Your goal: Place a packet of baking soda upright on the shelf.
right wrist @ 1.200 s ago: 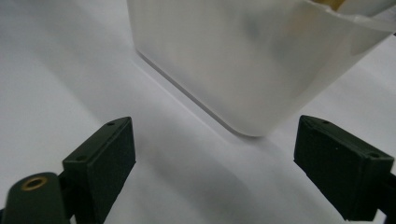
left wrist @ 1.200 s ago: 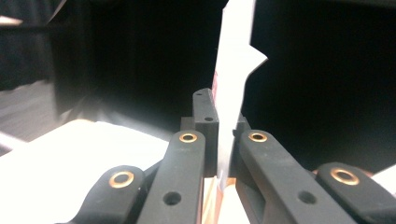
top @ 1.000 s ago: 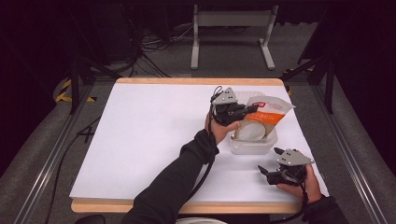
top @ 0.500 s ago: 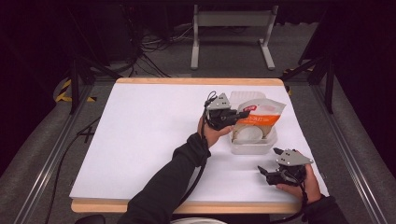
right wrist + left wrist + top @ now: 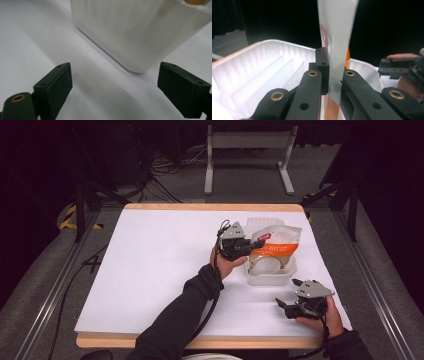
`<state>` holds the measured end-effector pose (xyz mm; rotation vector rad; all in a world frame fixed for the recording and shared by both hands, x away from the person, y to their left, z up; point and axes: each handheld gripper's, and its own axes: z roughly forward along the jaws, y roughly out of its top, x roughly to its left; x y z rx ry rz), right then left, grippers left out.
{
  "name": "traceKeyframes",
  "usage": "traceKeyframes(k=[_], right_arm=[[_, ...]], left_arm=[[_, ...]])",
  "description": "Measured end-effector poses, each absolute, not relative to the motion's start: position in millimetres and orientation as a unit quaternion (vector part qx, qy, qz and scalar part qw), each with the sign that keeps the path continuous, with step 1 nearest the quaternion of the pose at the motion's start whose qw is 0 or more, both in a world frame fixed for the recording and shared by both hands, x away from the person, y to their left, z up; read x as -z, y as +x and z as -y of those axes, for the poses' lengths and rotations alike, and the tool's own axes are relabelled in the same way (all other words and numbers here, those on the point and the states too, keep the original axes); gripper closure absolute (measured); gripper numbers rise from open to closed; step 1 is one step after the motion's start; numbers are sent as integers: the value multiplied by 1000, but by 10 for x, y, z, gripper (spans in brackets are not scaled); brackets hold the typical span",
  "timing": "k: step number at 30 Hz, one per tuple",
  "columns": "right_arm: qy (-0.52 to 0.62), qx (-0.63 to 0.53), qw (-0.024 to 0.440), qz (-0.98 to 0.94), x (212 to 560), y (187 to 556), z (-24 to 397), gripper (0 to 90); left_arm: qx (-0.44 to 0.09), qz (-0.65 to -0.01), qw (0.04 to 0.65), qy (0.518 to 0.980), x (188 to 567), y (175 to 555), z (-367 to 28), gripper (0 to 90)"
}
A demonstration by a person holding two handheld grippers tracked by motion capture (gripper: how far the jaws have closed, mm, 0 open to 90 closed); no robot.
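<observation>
A clear plastic container stands on the white table top at the right. An orange and white pouch hangs over it, its lower part inside the container. My left gripper is shut on the pouch's left edge; in the left gripper view the pouch stands upright, pinched at my left gripper, with the container wall behind. My right gripper rests open on the table near the front right, just short of the container's corner, nothing between its fingers.
The white sheet covers the wooden table, with wide free room at the left. A metal stand and cables lie on the floor beyond the far edge. My right gripper shows in a hand past the pouch.
My left gripper has drawn the pouch slightly left and nearer, lifting it more upright over the container. The right gripper has stayed in place.
</observation>
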<state>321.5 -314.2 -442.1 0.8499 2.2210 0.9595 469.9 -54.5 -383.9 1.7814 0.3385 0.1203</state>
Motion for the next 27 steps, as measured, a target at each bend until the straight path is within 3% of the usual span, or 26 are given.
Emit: traceKeyframes(k=[20, 27], right_arm=[[317, -355, 283, -833, 4431, 3221, 3135, 131], [316, -355, 283, -833, 4429, 3219, 3135, 131]], left_arm=[[-50, -147, 614, 774, 3877, 4706, 523, 886], [-49, -132, 612, 778, 3789, 4630, 541, 822]])
